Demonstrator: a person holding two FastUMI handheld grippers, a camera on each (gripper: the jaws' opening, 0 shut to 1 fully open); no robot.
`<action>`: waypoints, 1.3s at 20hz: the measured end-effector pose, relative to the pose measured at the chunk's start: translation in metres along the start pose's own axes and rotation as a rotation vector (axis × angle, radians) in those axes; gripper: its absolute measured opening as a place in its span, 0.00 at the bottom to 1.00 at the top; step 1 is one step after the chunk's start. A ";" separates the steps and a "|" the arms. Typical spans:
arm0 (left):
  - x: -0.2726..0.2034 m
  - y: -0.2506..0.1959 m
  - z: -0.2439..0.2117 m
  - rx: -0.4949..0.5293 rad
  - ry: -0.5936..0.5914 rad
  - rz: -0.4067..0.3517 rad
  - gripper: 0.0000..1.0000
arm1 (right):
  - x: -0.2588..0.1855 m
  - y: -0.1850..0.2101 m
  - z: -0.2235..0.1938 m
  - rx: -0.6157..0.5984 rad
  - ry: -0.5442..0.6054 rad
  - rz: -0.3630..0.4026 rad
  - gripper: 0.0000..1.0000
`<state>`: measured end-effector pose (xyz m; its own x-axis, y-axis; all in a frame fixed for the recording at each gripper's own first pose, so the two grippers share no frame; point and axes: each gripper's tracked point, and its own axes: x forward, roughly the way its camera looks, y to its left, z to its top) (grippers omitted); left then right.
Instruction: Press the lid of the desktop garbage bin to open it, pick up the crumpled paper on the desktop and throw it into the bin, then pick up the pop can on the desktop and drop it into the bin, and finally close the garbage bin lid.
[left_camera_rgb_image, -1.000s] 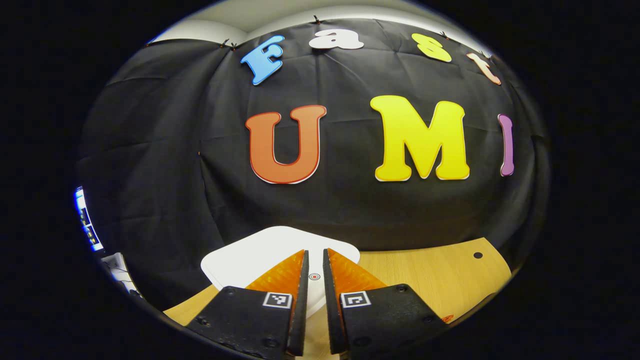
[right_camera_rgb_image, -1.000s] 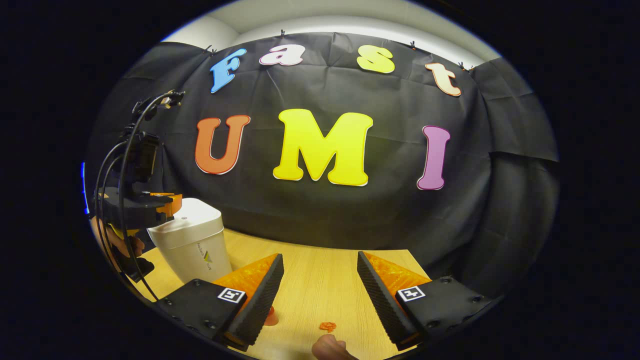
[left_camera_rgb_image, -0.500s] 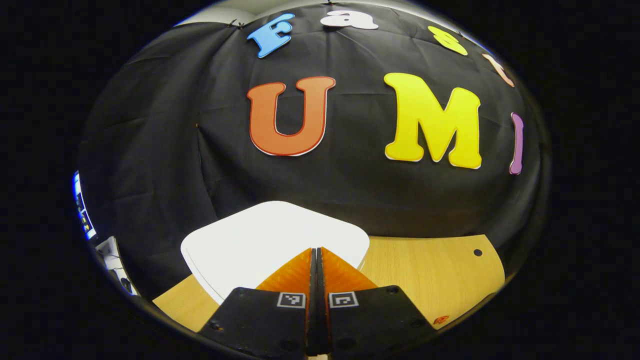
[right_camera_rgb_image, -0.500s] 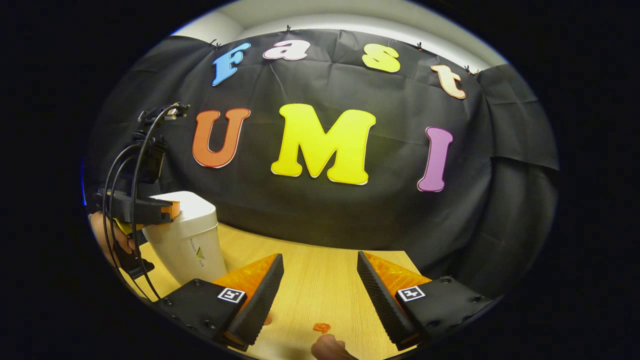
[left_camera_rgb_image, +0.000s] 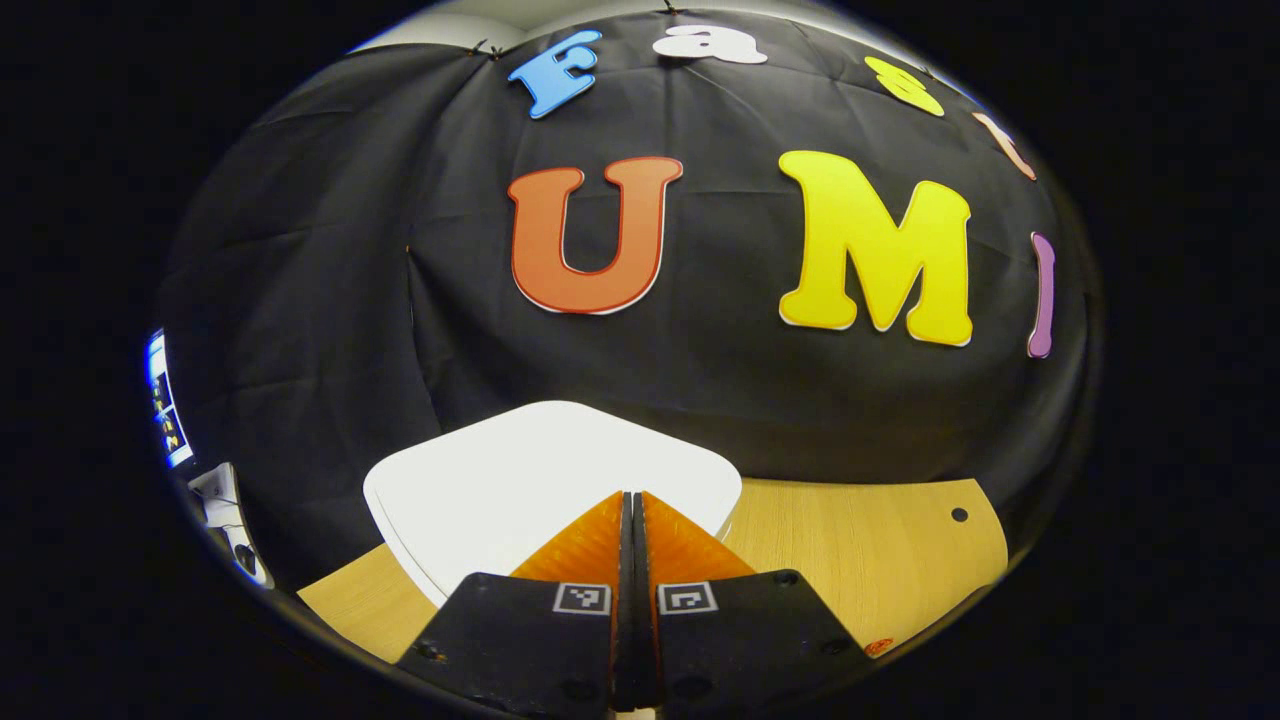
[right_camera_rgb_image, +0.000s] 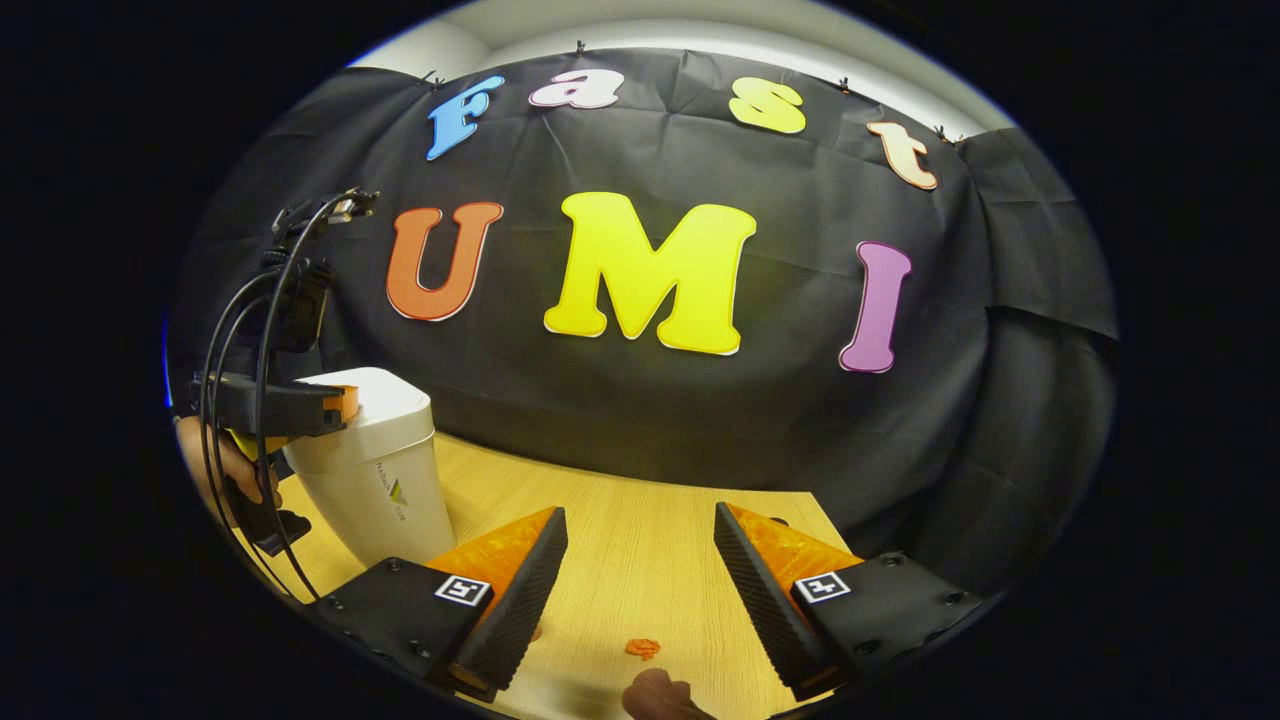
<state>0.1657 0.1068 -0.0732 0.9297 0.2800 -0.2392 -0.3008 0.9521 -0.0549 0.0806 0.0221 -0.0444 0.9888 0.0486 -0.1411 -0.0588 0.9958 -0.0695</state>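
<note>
My left tongs (left_camera_rgb_image: 631, 510) are pressed together with nothing between them, tips low in the centre of the left gripper view, lying over the near edge of the white lid (left_camera_rgb_image: 520, 470) of the garbage bin (right_camera_rgb_image: 375, 470). In the right gripper view, at the left edge of the frame, I can see those tongs sitting on top of the bin with a hand (right_camera_rgb_image: 215, 465) behind them; whether the tips truly bear on the lid or hang just above it I cannot tell. The lid looks flat and down, so I judge the press is not yet done.

The bin reads as hard, smooth, thin-walled plastic: stiff but light, and likely to skate on the wooden surface (right_camera_rgb_image: 640, 540) if I shove sideways. I would push straight down near the lid's front edge, using the closed tips as one blunt point, and let it spring.

My right tongs (right_camera_rgb_image: 640, 550) stand wide apart and empty at the bottom centre of their view, above the bare surface, well apart from the bin. A small orange mark (right_camera_rgb_image: 642, 648) lies on the surface between them.

Crumpled paper should be soft and almost weightless, so a light pinch across its bulk would do. A pop can is slick and dents easily, so I would take it across the middle, gently.
</note>
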 end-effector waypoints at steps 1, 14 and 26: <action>0.000 0.000 -0.001 0.035 0.010 0.003 0.04 | -0.001 -0.001 0.001 -0.002 -0.006 0.000 0.94; -0.067 -0.037 0.058 0.097 -0.139 -0.098 0.43 | -0.010 -0.037 -0.017 0.078 0.019 -0.051 0.94; -0.131 -0.066 -0.020 0.146 -0.100 -0.197 1.00 | -0.009 -0.052 -0.106 -0.013 0.207 -0.037 0.94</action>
<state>0.0596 0.0054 -0.0575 0.9858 0.0918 -0.1407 -0.0853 0.9950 0.0512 0.0604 -0.0386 -0.1445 0.9410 -0.0065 -0.3384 -0.0258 0.9955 -0.0907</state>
